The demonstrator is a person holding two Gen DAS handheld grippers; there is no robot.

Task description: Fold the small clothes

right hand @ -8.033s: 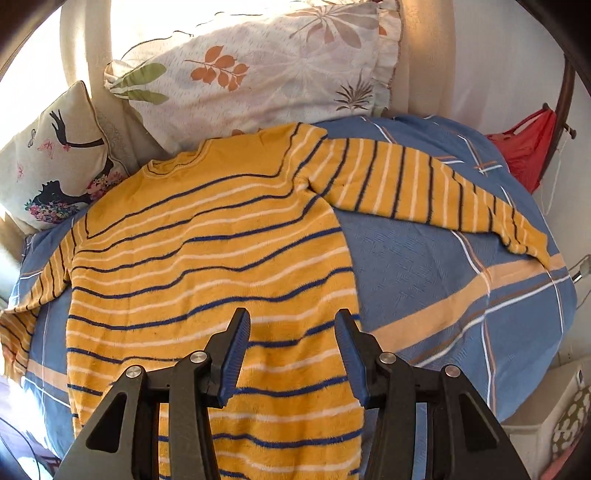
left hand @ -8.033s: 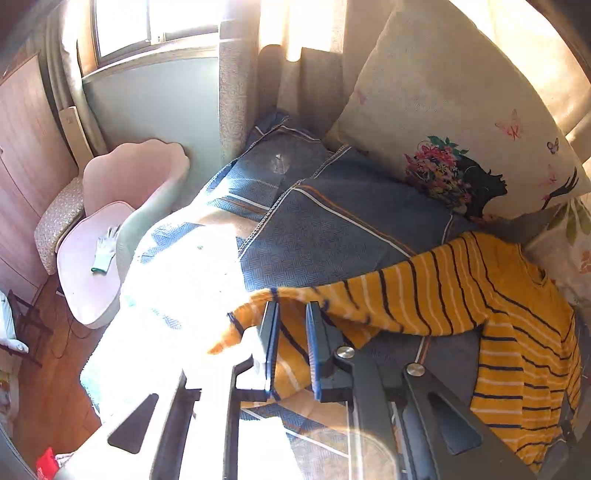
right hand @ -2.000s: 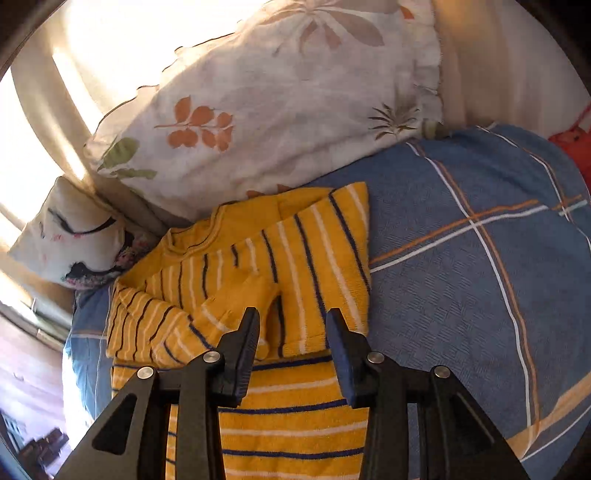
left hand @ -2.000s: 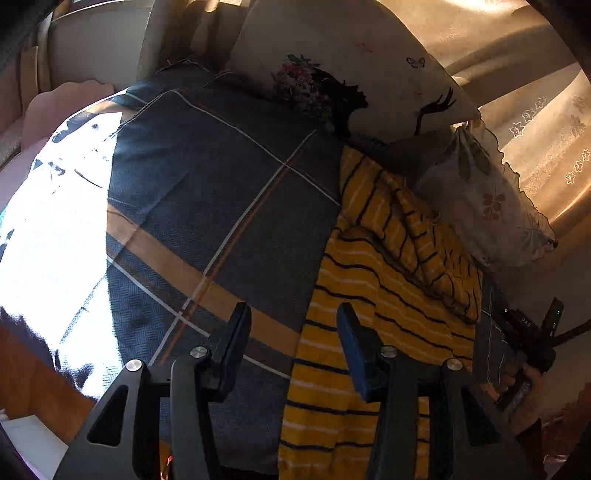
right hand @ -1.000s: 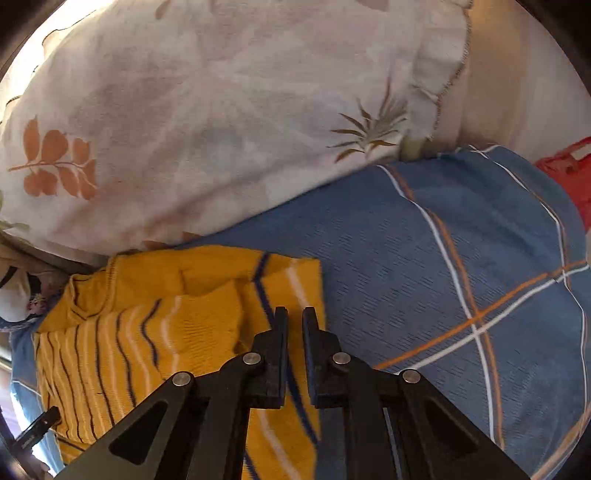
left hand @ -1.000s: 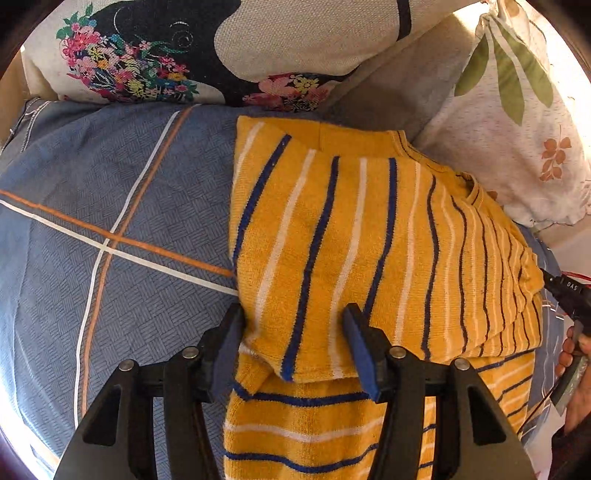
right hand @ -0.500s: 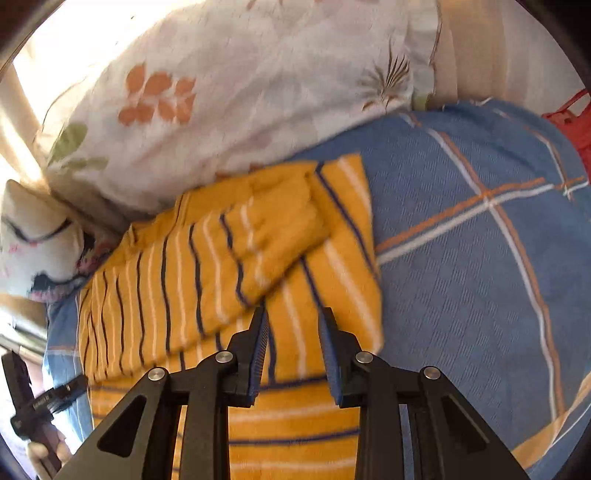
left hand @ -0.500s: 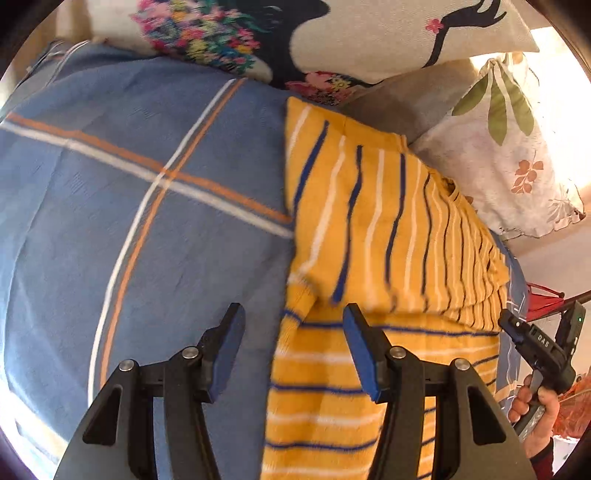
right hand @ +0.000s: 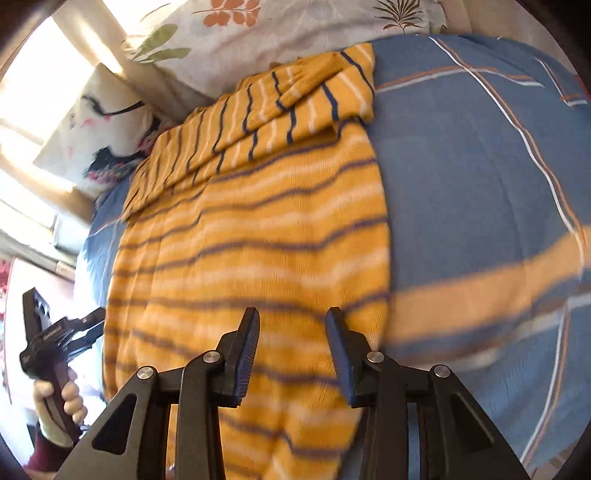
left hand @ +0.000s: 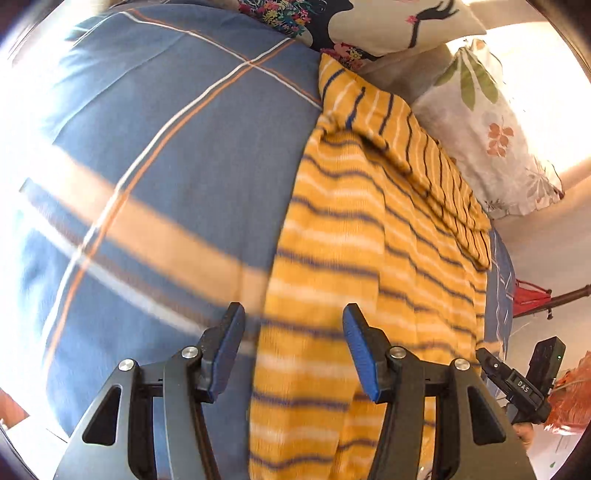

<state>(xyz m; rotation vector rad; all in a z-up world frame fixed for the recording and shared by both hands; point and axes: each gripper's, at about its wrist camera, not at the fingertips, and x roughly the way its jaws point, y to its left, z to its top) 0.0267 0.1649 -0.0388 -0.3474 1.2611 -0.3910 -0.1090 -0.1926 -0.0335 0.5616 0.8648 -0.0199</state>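
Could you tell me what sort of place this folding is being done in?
Most likely a bedroom at home. The yellow striped sweater lies on a blue plaid bedspread, with a leaf-print pillow and a pillow printed with a woman's face propped at its head, and sunlight pours in beside them.

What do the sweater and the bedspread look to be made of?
Sweater: looks like a soft knit, maybe cotton or acrylic; fine ribbed texture shows, matte, yellow with navy and white stripes. Bedspread: looks like a thin woven fabric, likely cotton; flat, matte, fine weave grain, blue with printed or woven check lines. The fibre of either cannot be told for sure.
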